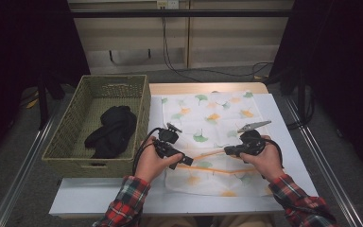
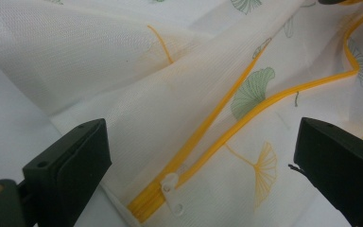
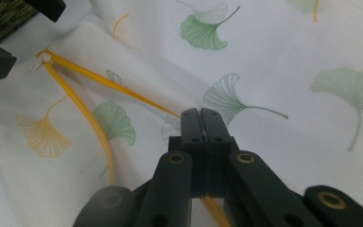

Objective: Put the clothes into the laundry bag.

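Mesh bag: we see a white laundry bag printed with green and yellow ginkgo leaves, lying flat on the worktop, on the white sheet, right of the basket and between our two hands.
Zipper: the yellow zipper stands partly open, its two tapes parting into a V away from the closed end; in the high view it runs across the near part of the bag.
Zipper pull: the small white pull sits at the closed end of the zipper, in the left gripper view low between the two black jaws, touching neither.
Left gripper: our left gripper has its jaws spread wide, one on each side of the zipper's end, holding nothing.
Right gripper: our right gripper has its jaws pressed together at the edge of the bag by the yellow tape; it looks to pinch the fabric there, though we cannot tell for sure.
Basket: a woven green basket stands at the left of the worktop, just beside the bag.
Black cloth: a bundle of black cloth lies inside the basket.
Sleeves: both forearms wear red plaid sleeves.
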Demonstrator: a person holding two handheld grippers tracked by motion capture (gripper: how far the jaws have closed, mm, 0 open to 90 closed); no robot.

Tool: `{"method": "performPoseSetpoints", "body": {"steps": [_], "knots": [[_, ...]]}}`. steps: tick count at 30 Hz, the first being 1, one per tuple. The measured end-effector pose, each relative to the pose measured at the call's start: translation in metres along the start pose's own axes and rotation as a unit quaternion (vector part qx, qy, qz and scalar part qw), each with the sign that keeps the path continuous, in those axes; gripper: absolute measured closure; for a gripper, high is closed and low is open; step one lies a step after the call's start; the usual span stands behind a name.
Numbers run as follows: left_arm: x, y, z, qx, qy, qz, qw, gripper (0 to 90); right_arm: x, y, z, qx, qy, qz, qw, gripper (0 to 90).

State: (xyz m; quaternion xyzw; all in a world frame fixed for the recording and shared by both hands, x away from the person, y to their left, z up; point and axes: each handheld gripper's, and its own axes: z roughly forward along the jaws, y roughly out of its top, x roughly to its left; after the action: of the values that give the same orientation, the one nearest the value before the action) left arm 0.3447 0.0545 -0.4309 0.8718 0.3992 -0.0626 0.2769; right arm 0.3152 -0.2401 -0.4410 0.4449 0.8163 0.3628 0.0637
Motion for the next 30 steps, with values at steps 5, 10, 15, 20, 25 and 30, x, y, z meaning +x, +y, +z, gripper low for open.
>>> {"method": "performPoseSetpoints", "body": {"steps": [5,10,15,20,25,30], "knots": [[0.001,-0.001,0.000,0.005,0.002,0.002,1.0000,3.4,-0.002,0.005,-0.003,-0.005,0.004,-0.001,1.0000,90.0],[0.002,-0.001,-0.002,0.003,0.004,-0.002,1.0000,3.4,-0.002,0.010,-0.006,0.007,0.014,-0.004,0.9999,90.0],[0.003,-0.002,-0.002,0.004,0.003,0.002,1.0000,3.5,-0.003,0.015,-0.009,0.012,0.012,0.003,0.9998,90.0],[0.003,-0.002,-0.001,0.007,0.001,0.005,1.0000,3.5,-0.003,0.020,-0.015,0.013,0.017,0.009,0.9997,90.0],[0.003,-0.002,-0.001,0.012,0.002,0.003,0.9999,3.5,-0.004,0.024,-0.019,0.010,0.022,0.014,0.9996,90.0],[0.003,-0.002,-0.001,0.011,0.001,0.005,0.9999,3.6,-0.003,0.029,-0.023,0.010,0.021,0.011,0.9997,90.0]]}}
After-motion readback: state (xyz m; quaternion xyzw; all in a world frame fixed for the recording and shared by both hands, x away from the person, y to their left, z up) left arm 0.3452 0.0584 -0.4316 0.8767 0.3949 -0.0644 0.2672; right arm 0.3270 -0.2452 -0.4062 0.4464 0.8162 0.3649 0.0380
